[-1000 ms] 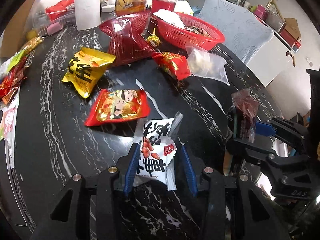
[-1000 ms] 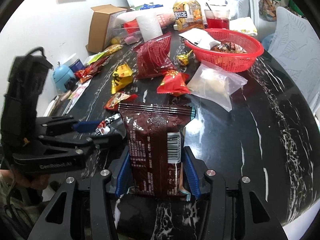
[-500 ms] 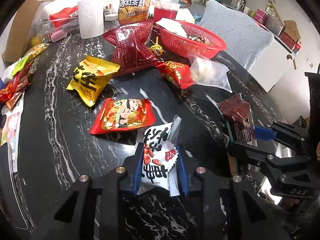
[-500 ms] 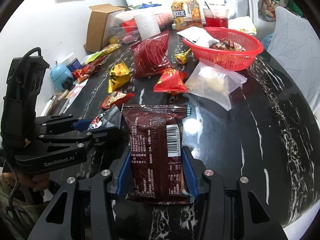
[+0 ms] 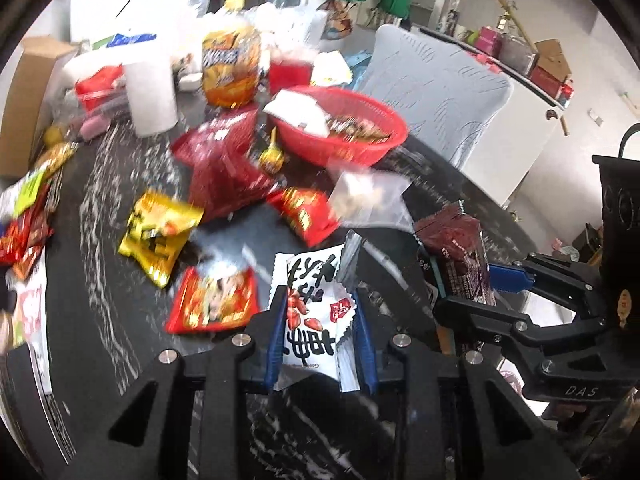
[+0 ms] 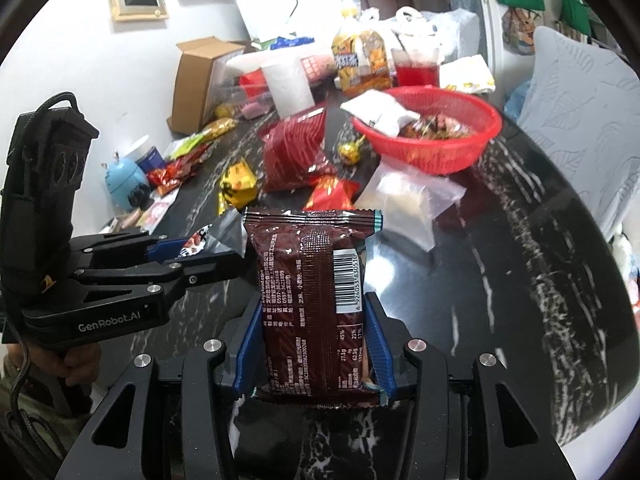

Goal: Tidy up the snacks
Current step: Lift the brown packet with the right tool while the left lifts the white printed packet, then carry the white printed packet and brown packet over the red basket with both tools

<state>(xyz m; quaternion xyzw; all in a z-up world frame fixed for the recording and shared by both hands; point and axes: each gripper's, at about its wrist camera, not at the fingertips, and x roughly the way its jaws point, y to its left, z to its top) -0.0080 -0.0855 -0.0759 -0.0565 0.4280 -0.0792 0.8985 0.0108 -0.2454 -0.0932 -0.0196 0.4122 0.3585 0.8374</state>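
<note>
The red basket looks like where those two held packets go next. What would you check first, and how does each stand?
1. Left gripper shut on white peanut packet: ok.
2. Right gripper shut on brown packet: ok.
3. Red basket has room: ok, partly filled.
4. Path to basket: not ok, clear bag and red pouch lie between.
5. Packets lifted off table: cannot tell.

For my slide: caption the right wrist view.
Right gripper clamps a brown snack packet, red basket ahead.
</note>
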